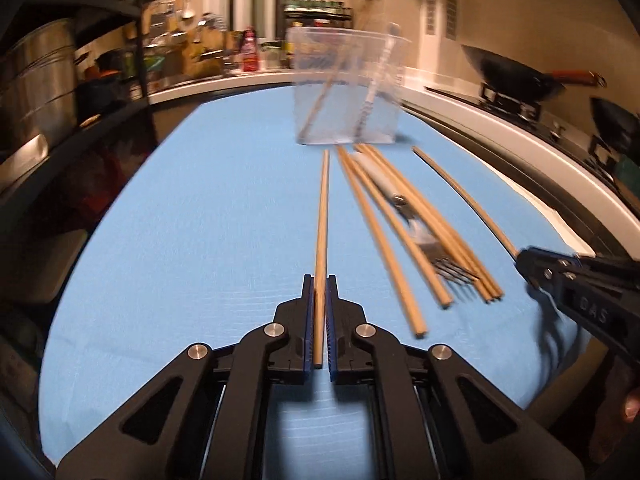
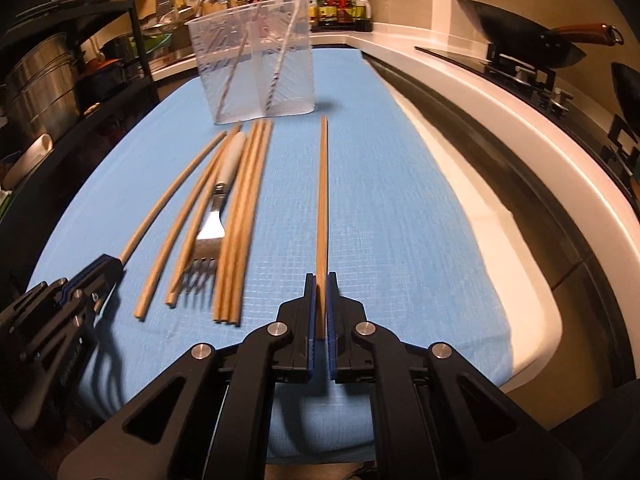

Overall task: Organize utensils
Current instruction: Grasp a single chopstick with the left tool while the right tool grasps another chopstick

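My left gripper (image 1: 319,280) is shut on a wooden chopstick (image 1: 322,216) that points toward a clear plastic container (image 1: 347,88) at the far end of the blue cloth. My right gripper (image 2: 321,278) is shut on another wooden chopstick (image 2: 323,200). Between them lie several loose chopsticks (image 2: 240,220) and a white-handled fork (image 2: 218,216); the fork also shows in the left wrist view (image 1: 404,204). The container (image 2: 256,60) holds a chopstick and a white-handled utensil. The right gripper shows at the right of the left wrist view (image 1: 524,258); the left gripper shows at the left of the right wrist view (image 2: 114,264).
The blue cloth (image 1: 200,220) covers the table. A white counter (image 2: 500,120) with a stove and black wok (image 2: 532,40) runs along the right. Metal shelving with pots (image 1: 40,80) stands at the left. Bottles and jars (image 2: 340,0) stand behind the container.
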`<action>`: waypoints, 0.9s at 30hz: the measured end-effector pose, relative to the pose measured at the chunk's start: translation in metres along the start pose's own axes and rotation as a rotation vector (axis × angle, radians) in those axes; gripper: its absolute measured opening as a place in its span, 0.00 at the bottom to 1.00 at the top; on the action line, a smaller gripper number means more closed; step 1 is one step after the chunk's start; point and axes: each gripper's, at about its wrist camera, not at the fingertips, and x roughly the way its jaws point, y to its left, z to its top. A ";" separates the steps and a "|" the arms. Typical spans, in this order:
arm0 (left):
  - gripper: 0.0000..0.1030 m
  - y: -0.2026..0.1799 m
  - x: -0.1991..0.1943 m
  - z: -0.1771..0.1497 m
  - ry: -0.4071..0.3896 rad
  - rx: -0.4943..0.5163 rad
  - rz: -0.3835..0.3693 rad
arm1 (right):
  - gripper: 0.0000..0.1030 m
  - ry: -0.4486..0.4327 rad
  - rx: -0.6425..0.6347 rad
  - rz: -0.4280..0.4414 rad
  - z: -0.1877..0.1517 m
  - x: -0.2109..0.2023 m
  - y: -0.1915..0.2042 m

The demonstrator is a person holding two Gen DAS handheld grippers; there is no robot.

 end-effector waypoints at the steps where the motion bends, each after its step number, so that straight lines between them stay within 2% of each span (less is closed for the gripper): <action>1: 0.05 0.006 -0.002 0.001 -0.007 -0.016 0.012 | 0.05 -0.005 -0.005 -0.007 0.000 -0.001 0.001; 5: 0.06 0.016 0.001 0.000 0.018 -0.043 0.005 | 0.05 -0.001 0.017 -0.029 0.000 0.002 -0.002; 17: 0.06 0.011 0.007 0.001 -0.010 -0.014 0.024 | 0.05 -0.015 0.020 -0.047 0.000 0.002 -0.005; 22: 0.06 0.012 0.005 0.000 -0.011 -0.015 0.014 | 0.05 -0.017 0.050 -0.079 0.001 0.002 -0.013; 27: 0.06 0.009 0.005 -0.001 -0.010 -0.004 -0.006 | 0.05 -0.021 0.026 -0.098 0.001 0.002 -0.009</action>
